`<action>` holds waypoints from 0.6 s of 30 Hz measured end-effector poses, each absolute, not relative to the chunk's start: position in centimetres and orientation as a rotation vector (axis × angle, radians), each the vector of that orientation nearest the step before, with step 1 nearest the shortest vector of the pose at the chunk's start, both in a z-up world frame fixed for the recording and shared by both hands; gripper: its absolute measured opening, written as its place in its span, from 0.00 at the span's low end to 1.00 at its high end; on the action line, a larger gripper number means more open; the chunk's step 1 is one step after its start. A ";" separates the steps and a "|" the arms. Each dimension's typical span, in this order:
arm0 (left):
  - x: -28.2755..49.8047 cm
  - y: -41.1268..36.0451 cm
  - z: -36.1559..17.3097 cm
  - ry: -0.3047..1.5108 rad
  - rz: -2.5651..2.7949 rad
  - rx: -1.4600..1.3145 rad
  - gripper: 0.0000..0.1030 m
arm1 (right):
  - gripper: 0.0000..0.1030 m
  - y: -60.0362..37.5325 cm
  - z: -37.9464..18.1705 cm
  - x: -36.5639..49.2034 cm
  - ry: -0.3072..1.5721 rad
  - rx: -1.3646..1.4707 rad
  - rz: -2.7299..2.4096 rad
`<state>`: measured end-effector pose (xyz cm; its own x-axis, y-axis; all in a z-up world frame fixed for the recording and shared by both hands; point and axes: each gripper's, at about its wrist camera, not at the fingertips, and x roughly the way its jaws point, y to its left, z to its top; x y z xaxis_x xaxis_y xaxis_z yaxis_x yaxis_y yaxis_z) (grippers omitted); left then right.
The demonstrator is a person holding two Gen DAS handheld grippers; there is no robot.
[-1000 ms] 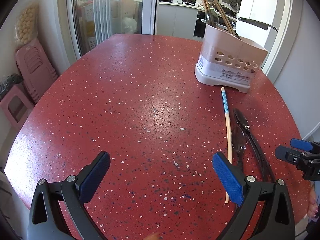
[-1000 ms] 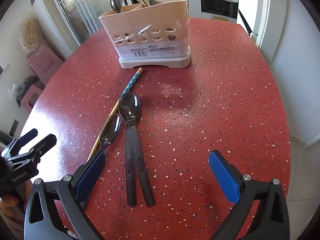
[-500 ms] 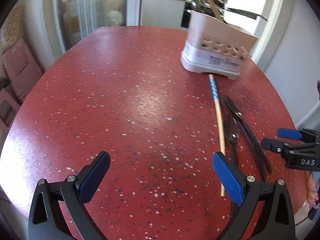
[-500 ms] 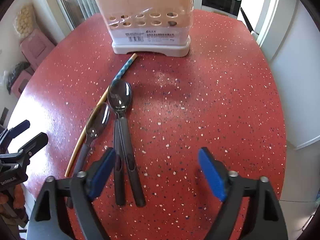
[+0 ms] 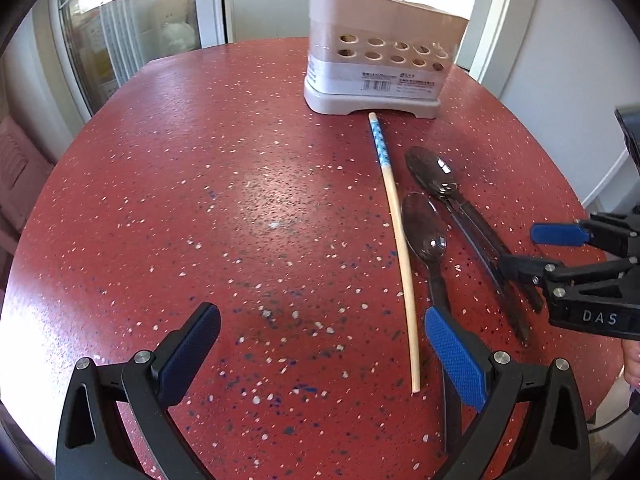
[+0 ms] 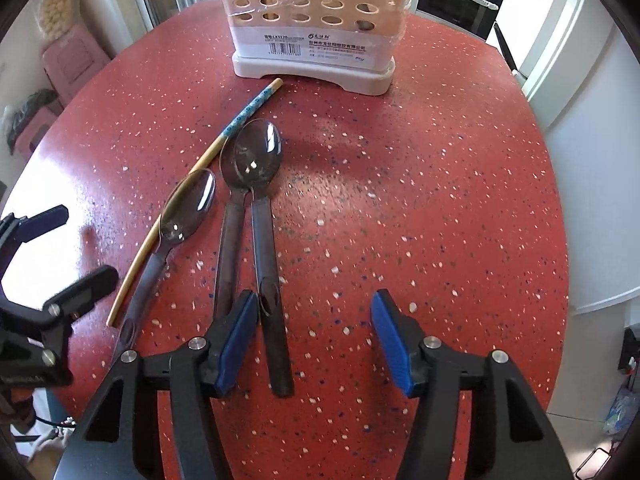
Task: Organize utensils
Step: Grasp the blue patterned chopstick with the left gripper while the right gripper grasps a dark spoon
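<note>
Left gripper (image 5: 322, 350) fills the bottom of its view, jaws wide and empty over the red counter (image 5: 200, 184); a chopstick (image 5: 396, 240) and dark spoons (image 5: 424, 232) lie right of centre, below the holder (image 5: 380, 68). Right gripper (image 6: 312, 342), lower centre in its view, has been narrowing, jaws half-open around one spoon handle (image 6: 272, 312), pads not pressing.

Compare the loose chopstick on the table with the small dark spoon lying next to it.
The chopstick is pale wood with a blue patterned end; the small spoon is dark and translucent. The chopstick is a thin plain stick; the spoon widens into a bowl. Both lie flat on the red table, pointing toward the holder.
</note>
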<state>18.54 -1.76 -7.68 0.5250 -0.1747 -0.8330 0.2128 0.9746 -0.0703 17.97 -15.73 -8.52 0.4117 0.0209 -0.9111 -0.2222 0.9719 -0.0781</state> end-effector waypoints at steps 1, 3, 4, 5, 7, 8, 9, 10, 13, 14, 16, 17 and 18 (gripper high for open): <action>18.7 -1.9 -7.7 0.994 -0.228 0.047 1.00 | 0.61 -15.5 -8.5 18.3 1.138 -0.203 0.155; 19.1 -1.9 -7.8 0.999 -0.221 0.053 1.00 | 0.60 -15.0 -8.5 19.2 1.143 -0.212 0.156; 19.3 -1.9 -7.8 1.002 -0.217 0.054 1.00 | 0.60 -14.8 -8.5 19.6 1.150 -0.216 0.155; 19.5 -1.9 -7.8 1.003 -0.216 0.053 1.00 | 0.60 -14.5 -8.4 20.2 1.156 -0.214 0.159; 19.9 -1.8 -7.8 1.007 -0.214 0.052 1.00 | 0.57 -13.9 -8.3 21.4 1.166 -0.219 0.158; 20.2 -1.7 -7.7 1.008 -0.210 0.052 1.00 | 0.56 -13.6 -8.3 21.9 1.170 -0.222 0.159; 20.5 -1.6 -7.5 1.007 -0.205 0.052 1.00 | 0.56 -13.3 -8.2 22.4 1.175 -0.224 0.161; 20.8 -1.4 -7.4 1.004 -0.199 0.052 1.00 | 0.54 -13.1 -8.2 23.0 1.184 -0.220 0.165; 22.1 -1.1 -6.9 1.003 -0.188 0.045 1.00 | 0.48 -13.0 -8.2 24.0 1.210 -0.203 0.167; 22.6 -1.1 -6.8 1.006 -0.188 0.043 1.00 | 0.43 -13.0 -8.1 24.1 1.214 -0.203 0.164; 23.5 -1.2 -6.6 1.013 -0.199 0.040 1.00 | 0.20 -13.3 -7.9 24.1 1.206 -0.202 0.149; 23.7 -1.3 -6.6 1.015 -0.205 0.040 1.00 | 0.14 -13.6 -7.9 24.2 1.206 -0.176 0.158; 24.1 -1.6 -6.5 1.019 -0.217 0.044 1.00 | 0.12 -13.8 -7.9 24.3 1.205 -0.162 0.157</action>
